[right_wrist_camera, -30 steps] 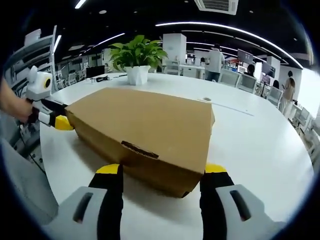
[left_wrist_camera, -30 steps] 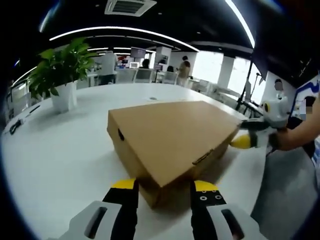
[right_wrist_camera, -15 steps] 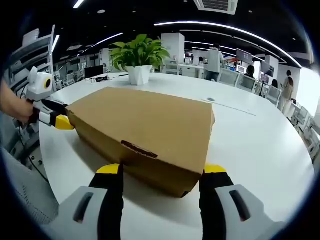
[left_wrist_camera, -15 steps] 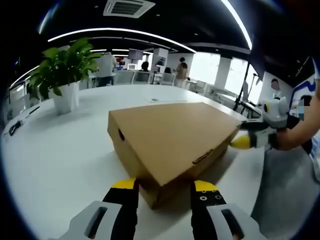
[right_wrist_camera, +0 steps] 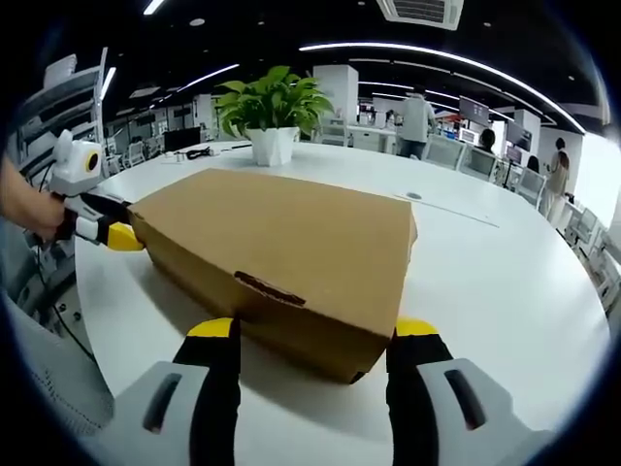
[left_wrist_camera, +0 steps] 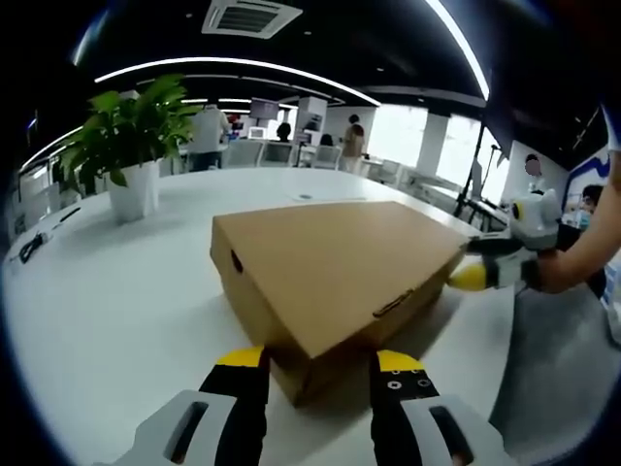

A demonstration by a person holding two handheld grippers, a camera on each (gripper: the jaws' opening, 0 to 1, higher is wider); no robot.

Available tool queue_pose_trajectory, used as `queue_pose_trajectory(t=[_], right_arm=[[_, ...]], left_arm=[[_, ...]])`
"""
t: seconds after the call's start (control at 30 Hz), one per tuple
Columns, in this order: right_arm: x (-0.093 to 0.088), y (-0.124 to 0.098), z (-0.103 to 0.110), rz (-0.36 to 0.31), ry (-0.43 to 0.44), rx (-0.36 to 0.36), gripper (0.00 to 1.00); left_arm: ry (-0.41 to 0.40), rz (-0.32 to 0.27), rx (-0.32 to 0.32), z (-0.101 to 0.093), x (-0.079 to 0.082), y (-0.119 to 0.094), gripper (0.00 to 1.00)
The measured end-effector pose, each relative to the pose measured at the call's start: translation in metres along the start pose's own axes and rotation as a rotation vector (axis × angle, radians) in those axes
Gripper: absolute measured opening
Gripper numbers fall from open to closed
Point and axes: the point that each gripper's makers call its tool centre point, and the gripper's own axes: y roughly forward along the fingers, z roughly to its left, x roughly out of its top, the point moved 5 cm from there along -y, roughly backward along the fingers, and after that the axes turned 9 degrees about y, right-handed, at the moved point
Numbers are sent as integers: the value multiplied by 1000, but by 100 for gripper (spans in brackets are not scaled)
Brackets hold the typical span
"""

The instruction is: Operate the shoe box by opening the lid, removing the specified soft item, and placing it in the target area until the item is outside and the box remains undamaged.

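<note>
- One shoe box (left_wrist_camera: 330, 277), plain brown cardboard, is sitting lid-down-shut near the edge of the white table (left_wrist_camera: 116, 291); the soft item is presumably inside, not visible.
- Left gripper (left_wrist_camera: 317, 361) is hovering at one end corner of the box, jaws standing apart, the corner lying between the yellow tips.
- Right gripper (right_wrist_camera: 315, 333) is doing the same at the opposite end, jaws apart, straddling its corner.
- Judgement: the two are bracketing the box from both ends, likely to steady it and find the lid edge before lifting.
- Whether the tips are touching cardboard is hard to tell through the fisheye.
- Count: one box, two grippers, one potted plant (right_wrist_camera: 272, 112) well behind.
</note>
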Motion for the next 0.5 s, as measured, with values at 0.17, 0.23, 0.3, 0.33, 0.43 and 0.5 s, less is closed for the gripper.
queue_pose_trajectory(t=[0.17,0.23,0.3,0.33,0.43,0.5], right_arm=[[0,0,0,-4,-12,-5,56],[0,-1,0,-5,-9,-6,57],[0,-1,-1,-6,-23,-12,56],[0,-1,-1,-7,-27,-14,56],[-4,2,-2,0,-66,-15,56],[-5,3,-5,8,-69,-23,55]], left_arm=[[14,2,9,2,-1,0,42],[24,6,17,2,-1,1,42],[29,8,24,1,-2,1,42],[29,7,26,3,-3,0,42],[28,4,27,4,-3,-1,42],[27,7,27,5,-3,0,42]])
